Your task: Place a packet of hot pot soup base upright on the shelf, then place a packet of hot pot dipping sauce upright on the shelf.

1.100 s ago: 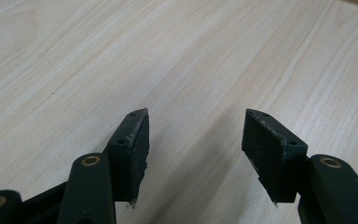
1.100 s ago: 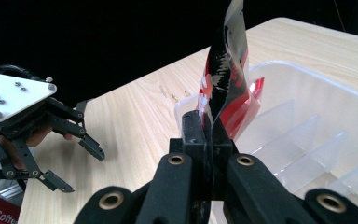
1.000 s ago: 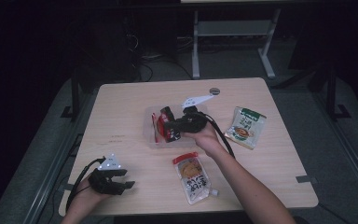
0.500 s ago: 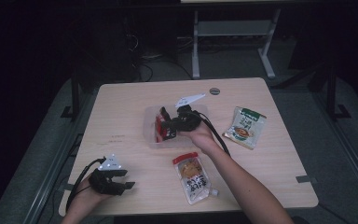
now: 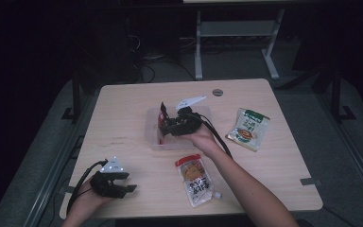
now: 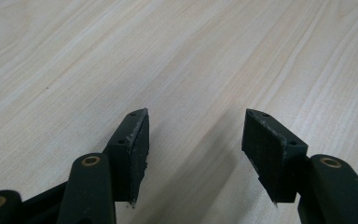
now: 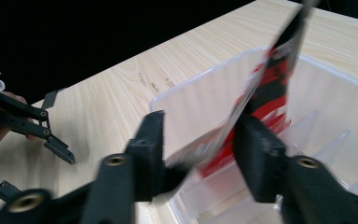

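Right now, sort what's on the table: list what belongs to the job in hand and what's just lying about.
In the job:
right gripper
red and black packet, between its jaws
clear plastic bin

Lying about:
green pouch
orange spouted pouch
left gripper, jaws apart on bare table

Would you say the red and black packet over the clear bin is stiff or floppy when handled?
Probably floppy: the red and black packet looks like thin film, seen edge-on between the right gripper jaws. Likely light. It may sag into the clear bin on release.
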Tool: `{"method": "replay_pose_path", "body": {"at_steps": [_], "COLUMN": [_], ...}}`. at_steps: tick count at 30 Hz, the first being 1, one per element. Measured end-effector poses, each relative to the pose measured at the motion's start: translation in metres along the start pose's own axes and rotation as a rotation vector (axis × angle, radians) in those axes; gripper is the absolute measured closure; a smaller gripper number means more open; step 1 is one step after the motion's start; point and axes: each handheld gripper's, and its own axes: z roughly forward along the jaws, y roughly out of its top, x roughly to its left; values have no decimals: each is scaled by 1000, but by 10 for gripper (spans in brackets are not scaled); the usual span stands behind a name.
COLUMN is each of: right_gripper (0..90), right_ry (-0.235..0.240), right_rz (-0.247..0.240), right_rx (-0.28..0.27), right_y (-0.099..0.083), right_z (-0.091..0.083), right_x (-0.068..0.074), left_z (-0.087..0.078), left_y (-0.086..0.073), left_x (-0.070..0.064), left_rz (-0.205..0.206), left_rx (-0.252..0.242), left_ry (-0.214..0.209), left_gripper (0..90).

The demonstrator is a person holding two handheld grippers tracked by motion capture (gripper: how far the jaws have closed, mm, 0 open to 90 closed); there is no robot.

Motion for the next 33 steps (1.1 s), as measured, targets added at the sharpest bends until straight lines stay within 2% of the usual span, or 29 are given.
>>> {"method": "replay_pose_path", "body": {"at_steps": [4, 15, 21, 25, 27, 28, 33], "right_gripper": [396, 235, 223, 221, 218, 218, 216], "right_ry": [-14, -7, -35, -39, -42, -40, -39], "right_rz": [2, -45, -53, -56, -77, -66, -80], "right_rx": [8, 6, 29, 42, 42, 47, 58], "right_y": [0, -6, -15, -21, -24, -25, -37], "right_z": [-4, -20, -29, -38, -44, -47, -61], "right_x": [4, 14, 15, 17, 17, 18, 21], "left_z": [1, 1, 1, 0, 0, -1, 0], "left_y": [0, -1, 0, -1, -2, -1, -1], "left_x": [0, -1, -2, -2, -2, -1, -1], "left_rz": [-1, 0, 2, 3, -4, 1, -5], "left_rx": [5, 4, 7, -1, -4, -1, -11], "left_ry": [-3, -6, -6, -8, -11, -10, -21], "left_gripper": [411, 399, 393, 392, 390, 388, 383]}}
